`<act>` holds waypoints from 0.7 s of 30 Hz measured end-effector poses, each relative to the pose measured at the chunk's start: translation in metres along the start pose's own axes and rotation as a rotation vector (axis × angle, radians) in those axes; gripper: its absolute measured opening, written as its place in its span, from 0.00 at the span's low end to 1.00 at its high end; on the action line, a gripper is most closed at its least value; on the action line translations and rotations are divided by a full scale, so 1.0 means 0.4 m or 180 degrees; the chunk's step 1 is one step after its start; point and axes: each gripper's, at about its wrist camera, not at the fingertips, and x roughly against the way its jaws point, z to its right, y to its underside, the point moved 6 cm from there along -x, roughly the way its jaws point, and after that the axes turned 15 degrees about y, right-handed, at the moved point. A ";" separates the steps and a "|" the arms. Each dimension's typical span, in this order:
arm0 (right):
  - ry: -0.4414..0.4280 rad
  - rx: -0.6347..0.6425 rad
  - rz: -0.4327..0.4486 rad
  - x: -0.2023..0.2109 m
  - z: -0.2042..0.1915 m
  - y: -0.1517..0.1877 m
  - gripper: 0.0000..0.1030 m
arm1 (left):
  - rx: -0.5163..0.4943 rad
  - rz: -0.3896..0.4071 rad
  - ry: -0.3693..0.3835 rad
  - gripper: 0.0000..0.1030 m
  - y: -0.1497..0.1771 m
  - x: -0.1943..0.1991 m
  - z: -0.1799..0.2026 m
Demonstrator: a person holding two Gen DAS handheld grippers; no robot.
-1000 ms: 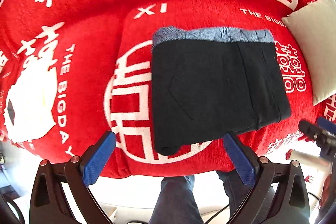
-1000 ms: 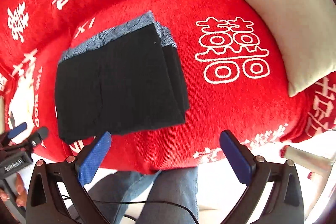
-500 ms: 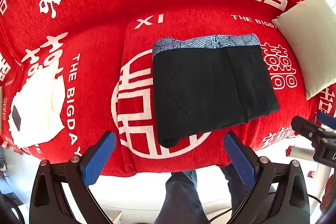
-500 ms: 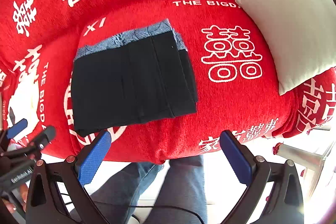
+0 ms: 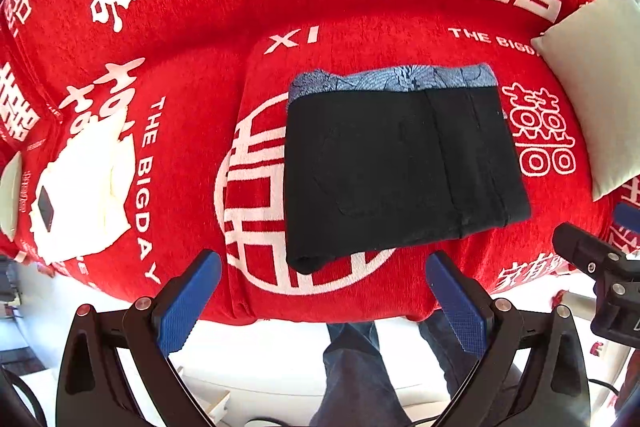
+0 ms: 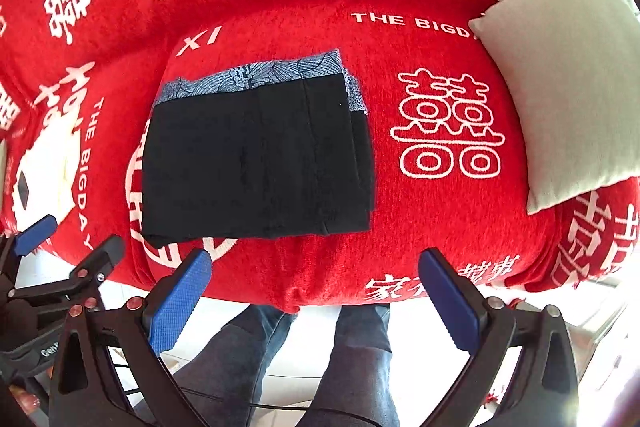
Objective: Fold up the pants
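Note:
The black pants (image 5: 396, 171) lie folded into a flat rectangle on the red sofa seat (image 5: 188, 131), with a blue patterned lining strip along the far edge. They also show in the right wrist view (image 6: 256, 163). My left gripper (image 5: 320, 299) is open and empty, held above the seat's front edge, apart from the pants. My right gripper (image 6: 316, 299) is open and empty, likewise back from the pants, to their right.
A beige cushion (image 6: 568, 79) leans at the sofa's right end. A white cloth with a dark tag (image 5: 80, 187) lies on the seat's left. The person's legs in jeans (image 6: 304, 359) stand in front of the sofa, over a white floor.
Both grippers have drawn back and up from the sofa, so the folded pants look smaller and farther. The pants have not moved. Both grippers stay open.

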 end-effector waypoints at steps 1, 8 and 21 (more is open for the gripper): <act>-0.0005 0.0036 0.0004 -0.001 0.000 -0.001 1.00 | 0.0017 0.0000 0.0001 1.00 0.004 -0.001 0.007; 0.0047 0.0156 0.0031 -0.013 0.005 -0.001 1.00 | 0.0159 -0.0099 -0.0021 1.00 0.024 -0.023 0.022; 0.0011 0.0139 0.0002 -0.020 0.007 -0.001 1.00 | 0.0145 -0.0067 -0.0104 1.00 0.021 -0.015 0.032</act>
